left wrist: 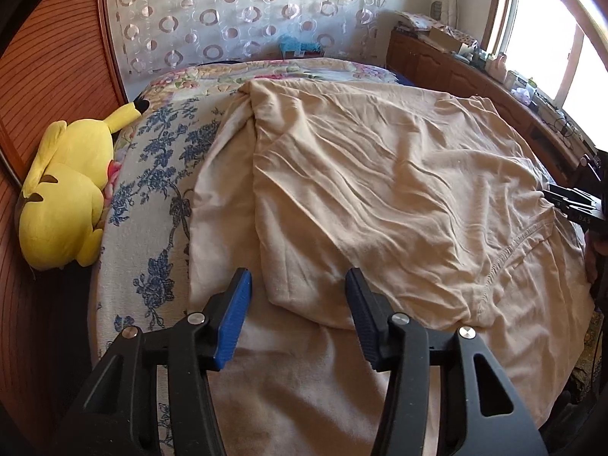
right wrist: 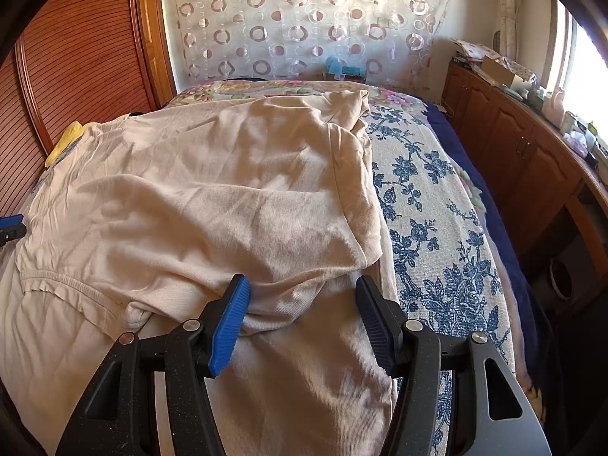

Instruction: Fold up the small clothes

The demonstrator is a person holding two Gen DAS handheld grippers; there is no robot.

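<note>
A beige garment [left wrist: 380, 190] lies wrinkled across the bed, with its left side folded over onto the middle. My left gripper [left wrist: 300, 288] stands open, and the folded corner of the cloth lies between its blue pads [left wrist: 235, 315] without being pinched. In the right wrist view the same garment [right wrist: 209, 197] has its right side folded in, and its neckline seam [right wrist: 57, 277] is at the lower left. My right gripper [right wrist: 302, 292] is open astride a bunched fold, the left pad [right wrist: 228, 326] brushing the cloth. Each gripper shows at the edge of the other's view: the right gripper [left wrist: 573, 205], the left gripper [right wrist: 11, 228].
A blue-flowered bedspread [left wrist: 152, 190] covers the bed under the garment. A yellow plush toy [left wrist: 64, 190] lies at the bed's left edge against a wooden slatted panel [left wrist: 57, 57]. A wooden cabinet [right wrist: 513, 144] with clutter on top runs along the right, under a bright window.
</note>
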